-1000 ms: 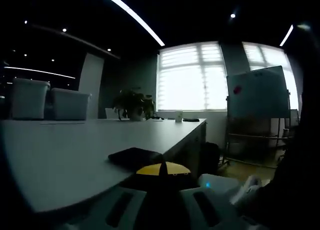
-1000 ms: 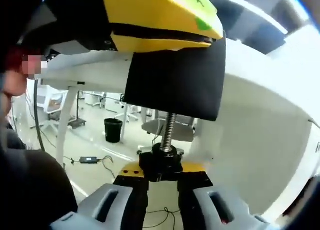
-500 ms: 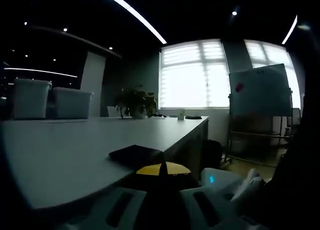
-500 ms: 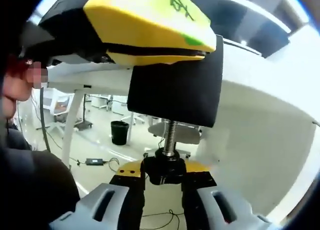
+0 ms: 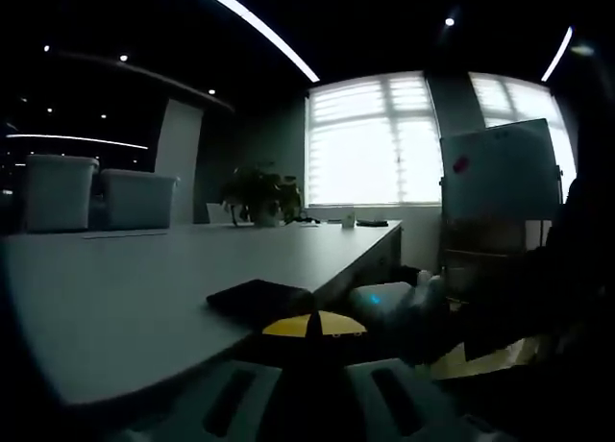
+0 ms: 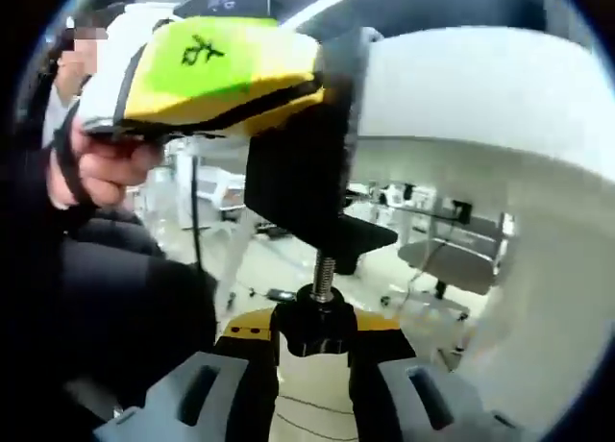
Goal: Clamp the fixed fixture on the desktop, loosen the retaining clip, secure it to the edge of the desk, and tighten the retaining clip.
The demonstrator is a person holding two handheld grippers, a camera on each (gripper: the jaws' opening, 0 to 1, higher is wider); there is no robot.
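Risen into the left gripper view from the right, the right gripper [image 5: 389, 303] nears the clamp's black top plate [image 5: 258, 298] on the desk [image 5: 144, 279]; two bins [image 5: 91, 190] behind — contents unseen; left gripper [image 5: 307, 404] grip unclear. Right gripper view: right gripper [image 6: 315, 389] jaws pinch the clamp's knob [image 6: 314, 325] under the desk edge [image 6: 480, 96].

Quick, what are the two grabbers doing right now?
Left gripper: jaws shut on the black clamp at the desk edge.
Right gripper: jaws shut on the clamp's screw knob.

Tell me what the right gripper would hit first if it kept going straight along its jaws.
The right gripper is already shut on the black screw knob. Straight ahead rises the threaded metal screw, then the black clamp bracket at the white desk edge. Depth is uncertain.
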